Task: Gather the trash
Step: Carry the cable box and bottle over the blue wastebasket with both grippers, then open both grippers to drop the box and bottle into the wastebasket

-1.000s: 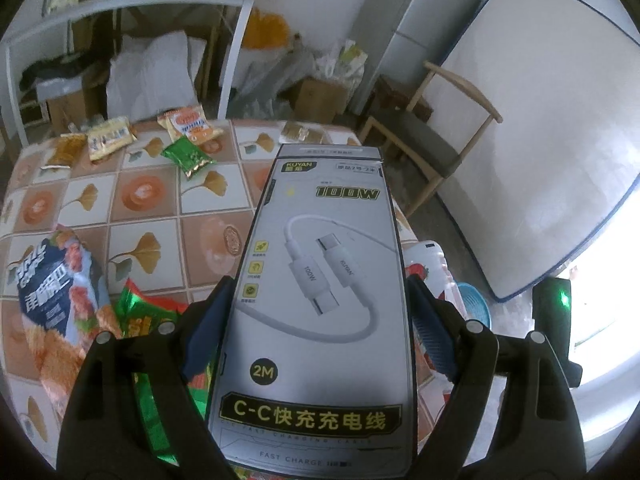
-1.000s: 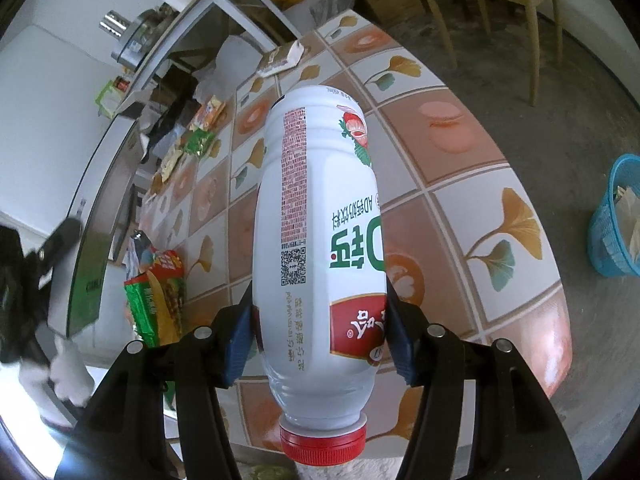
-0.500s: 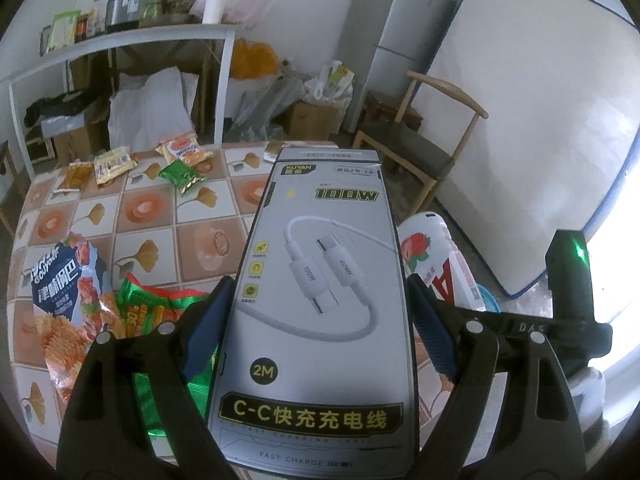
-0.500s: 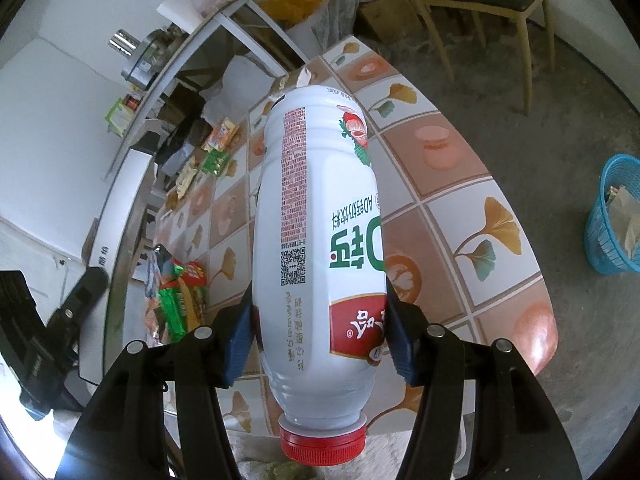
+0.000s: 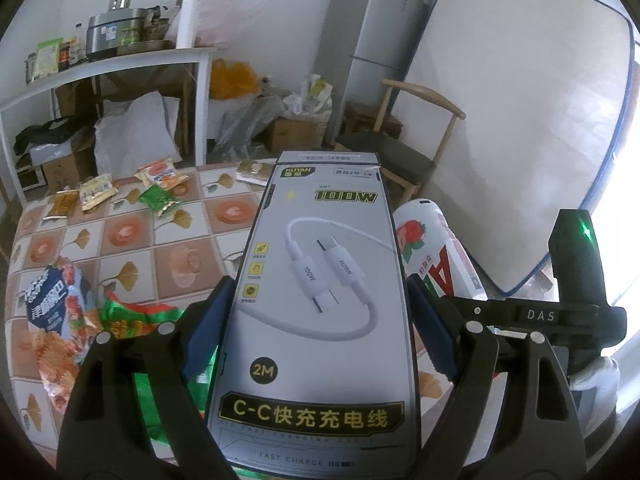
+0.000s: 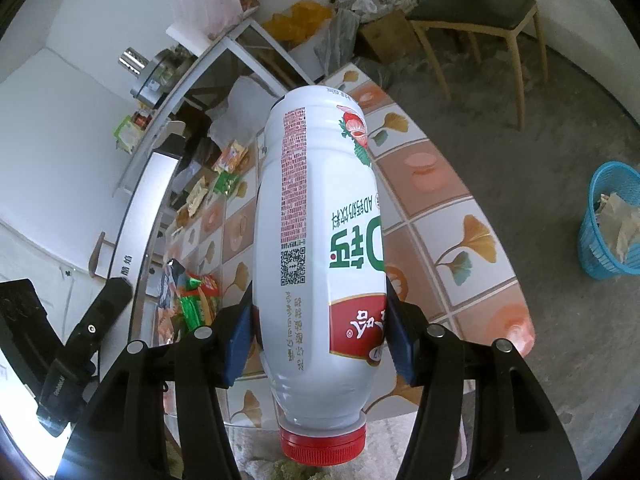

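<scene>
step: carry to bin | your left gripper [image 5: 316, 320] jaws pinch the cable box [image 5: 320, 300], right gripper [image 6: 318, 336] jaws pinch the white bottle [image 6: 320, 216], both above the counter [image 6: 448, 216] | next: swing to the blue basket [image 6: 612, 224], release over it

Both hand-held grippers now sit higher above the tabletop [image 5: 132, 240] than a second ago. In the left wrist view the white bottle [image 5: 436, 252] and the right hand-held gripper [image 5: 472, 320] come into sight, just beside the cable box [image 5: 320, 300].
</scene>
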### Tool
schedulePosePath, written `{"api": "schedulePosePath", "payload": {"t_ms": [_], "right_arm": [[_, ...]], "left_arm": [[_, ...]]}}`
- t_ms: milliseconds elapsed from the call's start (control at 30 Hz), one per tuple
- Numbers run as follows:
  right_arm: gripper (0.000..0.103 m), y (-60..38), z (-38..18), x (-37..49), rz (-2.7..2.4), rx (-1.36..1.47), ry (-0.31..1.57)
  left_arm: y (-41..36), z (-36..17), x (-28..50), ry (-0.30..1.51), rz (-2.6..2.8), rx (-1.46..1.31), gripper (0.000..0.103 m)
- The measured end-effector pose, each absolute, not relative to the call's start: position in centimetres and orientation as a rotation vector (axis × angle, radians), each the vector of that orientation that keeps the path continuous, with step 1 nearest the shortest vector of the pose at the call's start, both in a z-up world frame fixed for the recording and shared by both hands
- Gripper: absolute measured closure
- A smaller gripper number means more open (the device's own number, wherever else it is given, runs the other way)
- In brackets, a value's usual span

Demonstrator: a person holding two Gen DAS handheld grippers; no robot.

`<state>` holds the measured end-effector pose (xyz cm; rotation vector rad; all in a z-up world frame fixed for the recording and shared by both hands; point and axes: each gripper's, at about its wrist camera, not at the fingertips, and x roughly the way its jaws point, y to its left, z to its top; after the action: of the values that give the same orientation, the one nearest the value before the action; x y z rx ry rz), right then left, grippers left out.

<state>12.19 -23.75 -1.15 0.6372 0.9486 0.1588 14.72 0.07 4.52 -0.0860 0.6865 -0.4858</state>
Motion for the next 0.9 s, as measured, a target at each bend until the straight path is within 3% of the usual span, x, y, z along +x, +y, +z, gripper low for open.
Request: {"api": "schedulePosePath", "payload": {"t_ms": [600, 900], "right_arm": [[0.047, -34.4, 0.0, 2.5, -0.088, 0.762, 0.804], [0.047, -45.7, -1.5, -7.0, -0.383, 0.918, 0.681]], "left_arm": [[-9.5, 3.8, 14.7, 0.741, -0.694, -0.077, 0.022], [-20.7, 2.3, 17.1, 0.881, -0.895, -0.022, 0.022]]}}
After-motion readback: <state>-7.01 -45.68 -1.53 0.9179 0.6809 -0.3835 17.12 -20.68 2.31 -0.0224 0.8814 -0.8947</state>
